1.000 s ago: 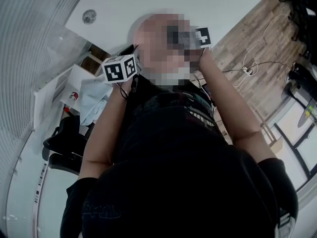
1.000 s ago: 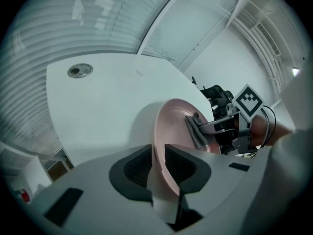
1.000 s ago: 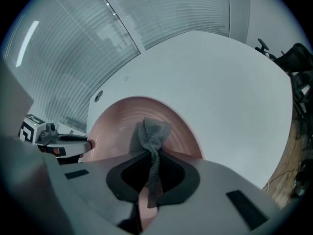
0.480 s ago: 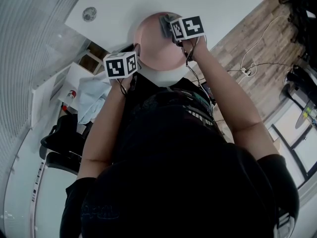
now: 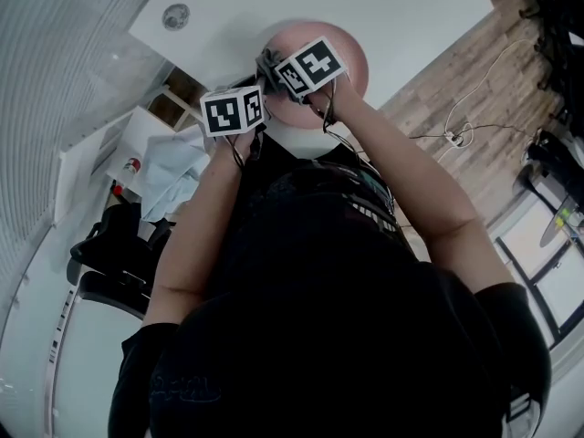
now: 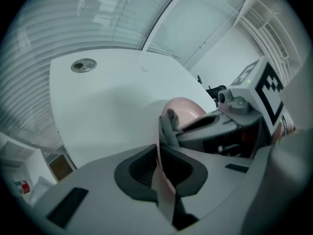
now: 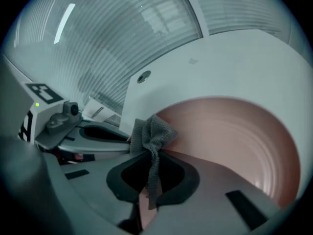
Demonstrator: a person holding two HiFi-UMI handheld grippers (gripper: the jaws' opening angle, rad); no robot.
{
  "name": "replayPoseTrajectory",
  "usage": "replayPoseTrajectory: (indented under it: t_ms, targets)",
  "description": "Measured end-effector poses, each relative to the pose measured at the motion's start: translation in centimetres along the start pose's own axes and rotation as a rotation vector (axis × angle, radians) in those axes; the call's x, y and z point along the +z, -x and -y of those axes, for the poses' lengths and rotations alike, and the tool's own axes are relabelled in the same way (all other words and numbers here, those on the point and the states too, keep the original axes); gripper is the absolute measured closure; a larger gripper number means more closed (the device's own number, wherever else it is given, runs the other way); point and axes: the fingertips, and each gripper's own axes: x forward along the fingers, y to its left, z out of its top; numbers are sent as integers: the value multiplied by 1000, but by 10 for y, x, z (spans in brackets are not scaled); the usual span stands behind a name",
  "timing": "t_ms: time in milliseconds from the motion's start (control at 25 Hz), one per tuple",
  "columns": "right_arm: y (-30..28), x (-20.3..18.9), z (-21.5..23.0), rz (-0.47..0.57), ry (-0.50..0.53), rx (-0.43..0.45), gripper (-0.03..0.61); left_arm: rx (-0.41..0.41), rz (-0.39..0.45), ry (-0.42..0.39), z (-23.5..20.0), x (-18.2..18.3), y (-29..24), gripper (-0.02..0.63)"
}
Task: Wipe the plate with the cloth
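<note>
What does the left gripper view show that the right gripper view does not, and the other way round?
Only the left gripper view shows the left gripper clamped on the pink plate's rim, edge-on between jaws that have just been closing. Only the right gripper view shows the plate's ringed inner face and the right gripper shut on the grey cloth. Both show the white table, its round metal fitting, the plate, and the cloth bunched at the plate's edge.

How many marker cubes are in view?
2. Left cube tops the left gripper at the pink plate's rim; right cube tops the right gripper over the plate. None looks hidden.
</note>
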Motion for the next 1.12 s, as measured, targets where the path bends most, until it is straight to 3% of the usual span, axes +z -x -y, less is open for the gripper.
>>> replayPoseTrajectory:
  t_ms: [240,400,520,640,760,920,1120]
  targets:
    - [-6,-49,-30,-66,47,39,543,0,20,41,-2,1,-1,581]
    - [1,-92,-33,-187,83,46,543,-3,16,46,-2,1,0,581]
    - [16,-126,-18,-312,127,6,543,-3,17,44,-2,1,0,581]
    - [38,-143,14,-390,170,-98,543,-3,6,39,-3,0,0,581]
    - [61,-136,61,-394,234,-259,543,0,0,27,-3,0,-1,581]
    - [81,-120,92,-386,235,-334,543,-16,-23,-7,-1,0,-1,580]
    - [81,-68,115,-323,305,-439,541,-8,-36,-48,-1,-1,-1,580]
